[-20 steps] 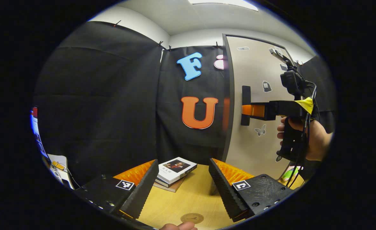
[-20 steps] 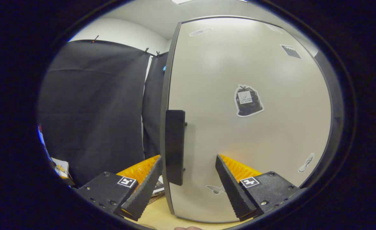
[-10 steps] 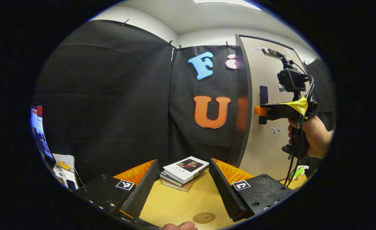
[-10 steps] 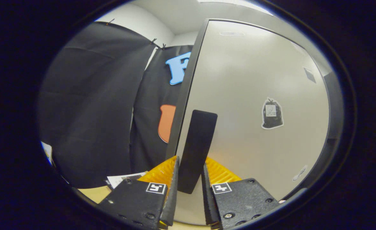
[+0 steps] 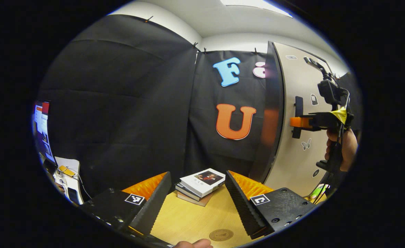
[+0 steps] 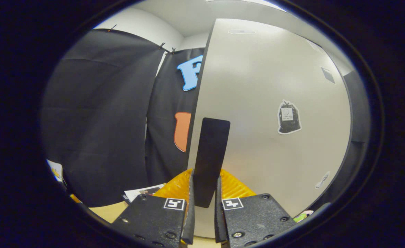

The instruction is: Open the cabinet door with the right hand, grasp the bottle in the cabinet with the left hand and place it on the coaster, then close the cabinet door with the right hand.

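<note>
Left gripper (image 5: 198,201): hung over the table (image 5: 188,220) with its fingers spread wide, nothing between them.
Coaster (image 5: 221,235): lay flat on the table just in front of that gripper, bare and waiting for the bottle.
Books (image 5: 200,184): a small stack sat farther back on the table, near the foot of the door.
Right gripper (image 6: 204,203): pinched the handle (image 6: 210,156) with both fingers, low on the bar; from the left gripper view it (image 5: 297,122) reached in level from the side, a hand (image 5: 343,148) around its grip.
Handle: a stiff, flat upright bar standing off the door (image 6: 268,86) near its free edge. It looked smooth, so a firm squeeze on its two flat faces seemed the sound hold; the pads lay on those faces.
Door: a rigid, light-looking panel that stood slightly ajar. It would likely swing on its hinge with little force, so the pull should follow the arc, not run straight.
Bottle: hidden behind the door, so its weight and slipperiness could not be judged.
</note>
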Tool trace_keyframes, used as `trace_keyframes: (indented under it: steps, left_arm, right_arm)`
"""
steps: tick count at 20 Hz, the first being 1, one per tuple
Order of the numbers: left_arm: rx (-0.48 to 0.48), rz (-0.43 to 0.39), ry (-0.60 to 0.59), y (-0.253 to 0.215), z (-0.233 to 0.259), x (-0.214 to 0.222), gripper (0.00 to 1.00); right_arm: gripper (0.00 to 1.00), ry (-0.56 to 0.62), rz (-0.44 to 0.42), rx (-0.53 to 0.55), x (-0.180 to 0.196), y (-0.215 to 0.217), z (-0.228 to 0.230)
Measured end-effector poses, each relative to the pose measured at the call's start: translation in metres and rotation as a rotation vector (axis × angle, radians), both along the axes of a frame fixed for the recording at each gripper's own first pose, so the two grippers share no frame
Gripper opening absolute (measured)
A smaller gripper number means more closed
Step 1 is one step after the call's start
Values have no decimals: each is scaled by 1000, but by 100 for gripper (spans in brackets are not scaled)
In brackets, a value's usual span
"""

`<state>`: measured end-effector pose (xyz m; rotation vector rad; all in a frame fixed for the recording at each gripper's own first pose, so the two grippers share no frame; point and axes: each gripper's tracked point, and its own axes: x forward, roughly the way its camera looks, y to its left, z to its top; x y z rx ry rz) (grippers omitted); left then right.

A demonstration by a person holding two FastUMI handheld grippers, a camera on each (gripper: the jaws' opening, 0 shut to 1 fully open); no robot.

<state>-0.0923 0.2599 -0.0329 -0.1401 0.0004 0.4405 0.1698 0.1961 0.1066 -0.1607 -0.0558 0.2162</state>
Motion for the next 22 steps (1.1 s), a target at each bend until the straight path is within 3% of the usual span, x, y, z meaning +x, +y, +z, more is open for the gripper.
trace_keyframes:
  steps: [12,22]
  left_arm:
    - [102,16,-101,6,39,-42,95]
    - [103,69,-53,5,34,-52,95]
  right_arm:
    - [17,3,106,114,1,3,1]
    - [9,38,199,120,-8,0,2]
